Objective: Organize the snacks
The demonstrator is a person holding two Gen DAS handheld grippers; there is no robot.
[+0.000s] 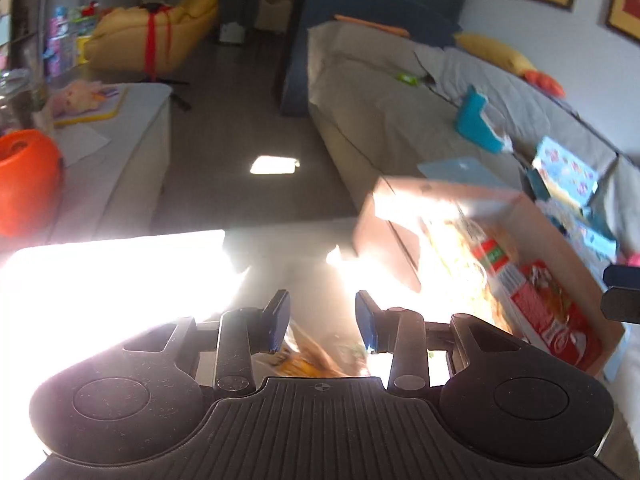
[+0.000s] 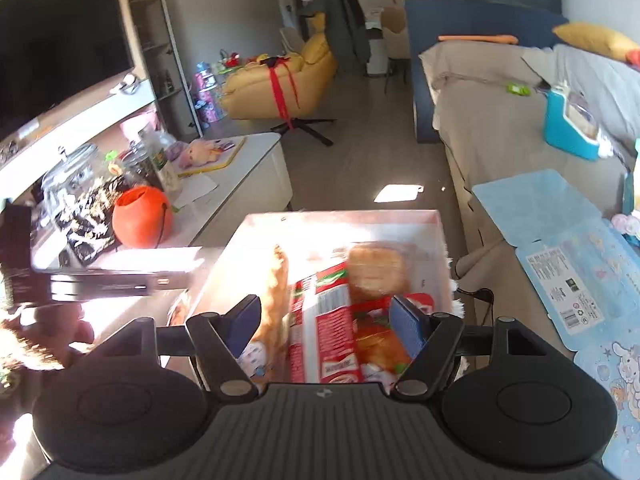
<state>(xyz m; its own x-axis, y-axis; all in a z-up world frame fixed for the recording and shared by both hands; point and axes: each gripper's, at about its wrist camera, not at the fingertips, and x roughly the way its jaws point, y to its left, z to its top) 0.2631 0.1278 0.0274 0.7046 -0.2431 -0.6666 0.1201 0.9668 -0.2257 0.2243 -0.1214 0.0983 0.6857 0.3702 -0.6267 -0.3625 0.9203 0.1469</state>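
An open cardboard box (image 2: 340,216) stands on the sunlit low table (image 1: 120,264). In it lie red snack packs (image 2: 332,332), a long orange pack (image 2: 276,292) and a blurred brown pack (image 2: 376,272). My right gripper (image 2: 326,326) hovers over the box, open, with nothing pressed between its blue pads. In the left wrist view the box (image 1: 400,220) sits to the right. My left gripper (image 1: 322,316) is left of it over the table, jaws narrowly apart. An orange-yellow snack bag (image 1: 304,356) shows low between its fingers, and the pads do not press on it.
An orange pumpkin bucket (image 2: 142,216), glass jars (image 2: 72,176) and a dark flat device (image 2: 104,280) crowd the table's left. To the right runs a beige sofa (image 2: 500,128) with a blue container (image 2: 568,128) and flattened blue packaging (image 2: 560,240). A yellow armchair (image 2: 280,84) stands beyond.
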